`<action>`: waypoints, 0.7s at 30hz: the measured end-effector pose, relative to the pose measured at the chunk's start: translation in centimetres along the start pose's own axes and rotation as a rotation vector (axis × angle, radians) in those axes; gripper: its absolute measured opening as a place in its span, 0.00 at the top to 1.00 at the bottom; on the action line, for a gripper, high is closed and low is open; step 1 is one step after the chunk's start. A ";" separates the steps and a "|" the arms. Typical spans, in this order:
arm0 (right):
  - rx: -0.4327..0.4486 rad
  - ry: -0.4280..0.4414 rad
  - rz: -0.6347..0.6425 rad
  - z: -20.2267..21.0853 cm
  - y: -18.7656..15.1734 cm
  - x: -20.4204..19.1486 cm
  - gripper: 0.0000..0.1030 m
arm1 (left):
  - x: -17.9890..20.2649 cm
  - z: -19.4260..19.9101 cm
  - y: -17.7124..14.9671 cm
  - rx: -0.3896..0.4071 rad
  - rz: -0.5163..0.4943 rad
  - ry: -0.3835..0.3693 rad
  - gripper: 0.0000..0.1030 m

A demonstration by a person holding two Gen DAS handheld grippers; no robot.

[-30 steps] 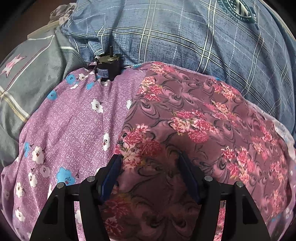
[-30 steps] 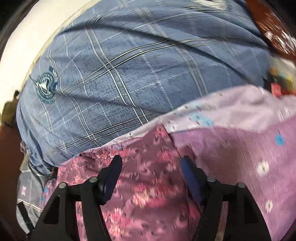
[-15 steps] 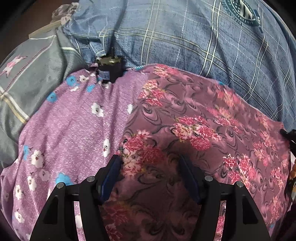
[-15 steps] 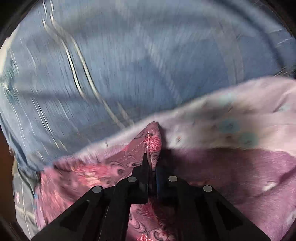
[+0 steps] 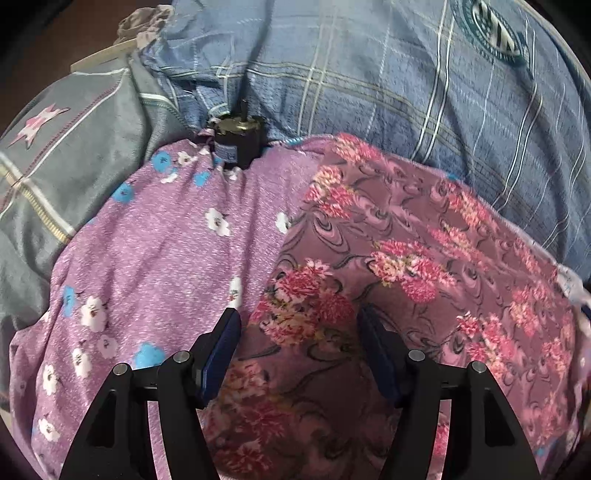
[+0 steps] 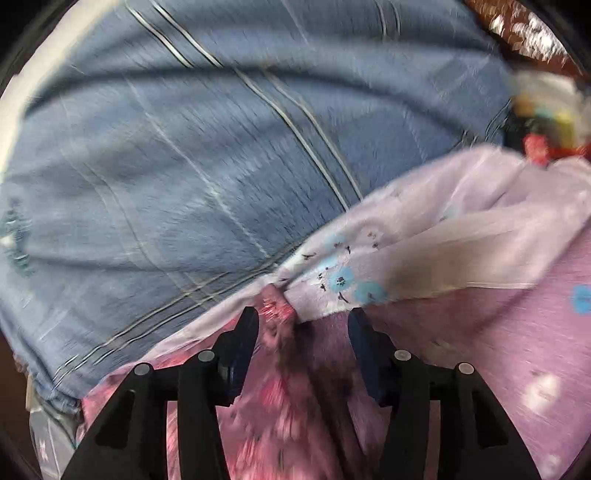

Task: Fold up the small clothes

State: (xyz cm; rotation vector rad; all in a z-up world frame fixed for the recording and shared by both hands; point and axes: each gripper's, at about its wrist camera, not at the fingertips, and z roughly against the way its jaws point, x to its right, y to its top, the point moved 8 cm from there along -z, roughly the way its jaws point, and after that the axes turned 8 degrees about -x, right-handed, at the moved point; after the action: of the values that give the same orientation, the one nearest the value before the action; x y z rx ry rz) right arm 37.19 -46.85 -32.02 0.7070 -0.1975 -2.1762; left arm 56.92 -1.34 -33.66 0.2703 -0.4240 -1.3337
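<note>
Right gripper point(image 6: 303, 325) — jaws reopened, floral cloth point(image 6: 277, 314) released.

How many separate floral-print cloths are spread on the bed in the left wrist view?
2. The lilac cloth with white and blue flowers lies left; the mauve cloth with pink blooms overlaps its right side, under the left gripper. More layers may be hidden beneath.

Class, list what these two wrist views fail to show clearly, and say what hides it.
- Right wrist view: motion blur smears the rose-print cloth and the coloured clutter at top right.
- Left wrist view: the badge on the blue checked blanket is cut by the edge.
- The garment's shape: unclear, bunched.
</note>
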 end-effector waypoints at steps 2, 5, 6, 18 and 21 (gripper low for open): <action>-0.029 0.030 0.061 2.5 -2.6 -1.1 0.48 | 0.0 0.9 -0.1 0.020 -0.006 -0.004 0.37; -0.079 0.037 0.157 5.1 -7.7 -2.9 0.48 | 0.6 2.1 -0.7 0.044 -0.041 0.005 0.37; -0.104 0.035 0.194 5.3 -9.7 -4.1 0.48 | 1.0 2.5 -1.0 0.048 -0.051 0.002 0.37; -0.114 -0.150 0.336 1.5 -16.3 -5.7 0.28 | 3.5 0.7 -3.9 -0.054 -0.206 0.050 0.17; -0.116 -0.184 0.388 0.7 -16.6 -6.6 0.16 | 3.2 0.6 -3.9 -0.068 -0.186 0.029 0.14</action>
State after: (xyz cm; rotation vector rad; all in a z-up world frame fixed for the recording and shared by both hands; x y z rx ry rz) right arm 29.09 -31.15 -34.77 0.3664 -0.2761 -1.8603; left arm 53.79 -5.30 -34.34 0.2771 -0.3342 -1.5212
